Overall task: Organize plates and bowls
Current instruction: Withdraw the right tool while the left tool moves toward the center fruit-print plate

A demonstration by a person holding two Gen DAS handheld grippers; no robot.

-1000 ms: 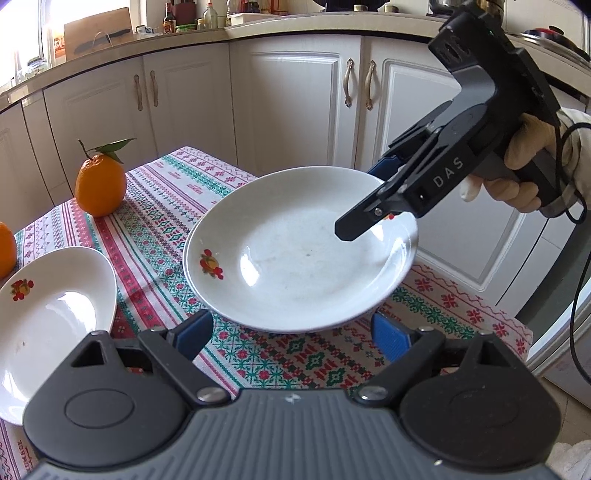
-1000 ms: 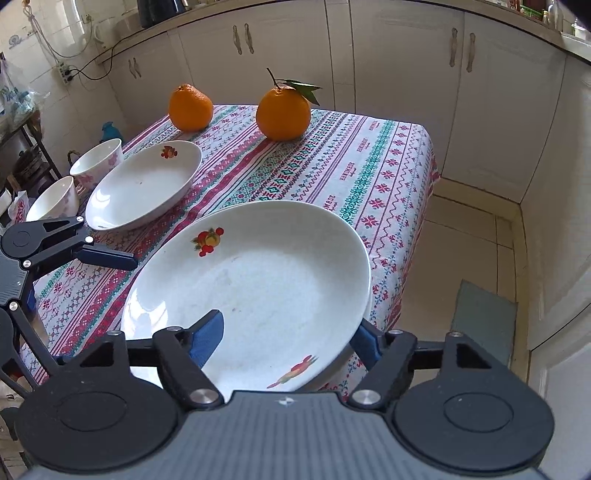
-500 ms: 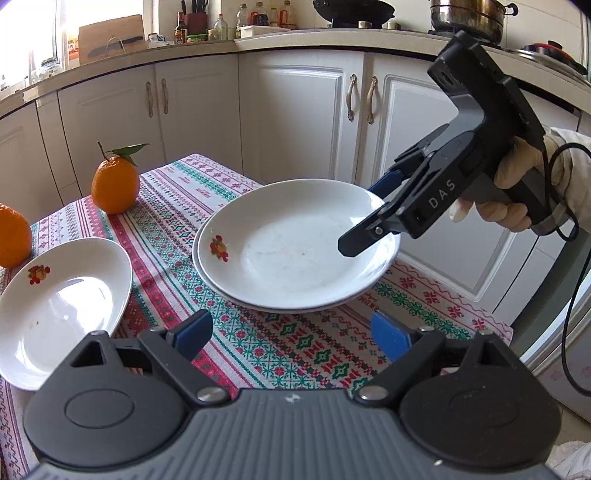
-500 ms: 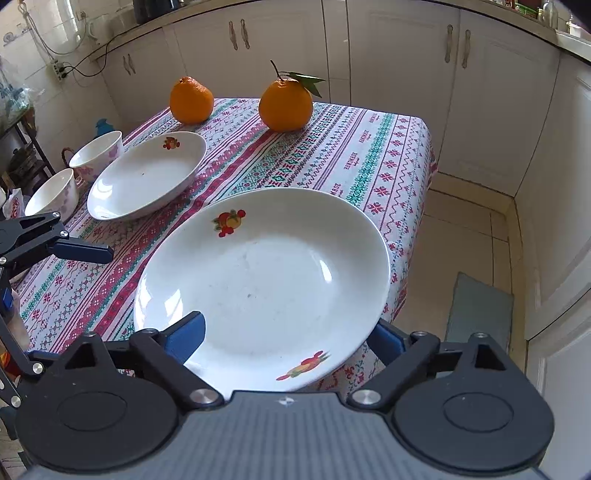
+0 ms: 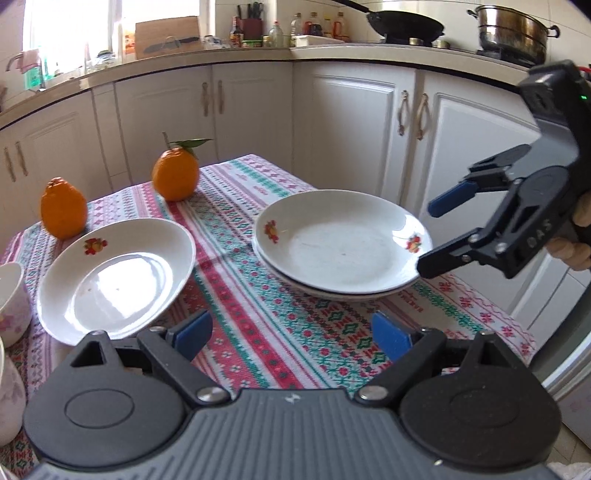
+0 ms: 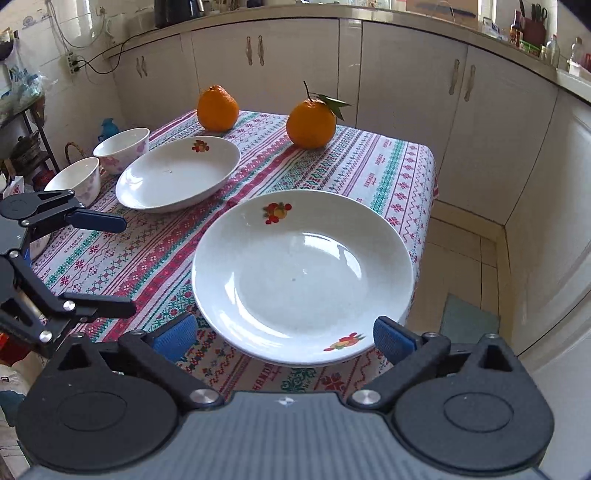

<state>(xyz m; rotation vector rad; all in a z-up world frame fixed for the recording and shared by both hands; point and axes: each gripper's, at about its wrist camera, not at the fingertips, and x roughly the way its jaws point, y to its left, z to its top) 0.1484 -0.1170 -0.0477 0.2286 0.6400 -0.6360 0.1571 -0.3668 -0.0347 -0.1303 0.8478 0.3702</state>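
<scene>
The stacked plates point(image 5: 341, 254) are sitting at the table's near-right corner, top plate nested on the lower one. The right gripper point(image 5: 432, 236) is hanging just beside the stack's rim, fingers spread, gripping nothing. The left gripper point(image 5: 291, 334) is likewise hovering released. Judged step: one plate stacked; the single plate point(image 5: 114, 275) is lying apart, awaiting a rim grasp and transfer onto the stack.

white cabinets point(image 5: 354, 122) | beige countertop point(image 5: 369, 55) | tiled floor point(image 6: 461, 243) | bright window point(image 5: 70, 33)
</scene>
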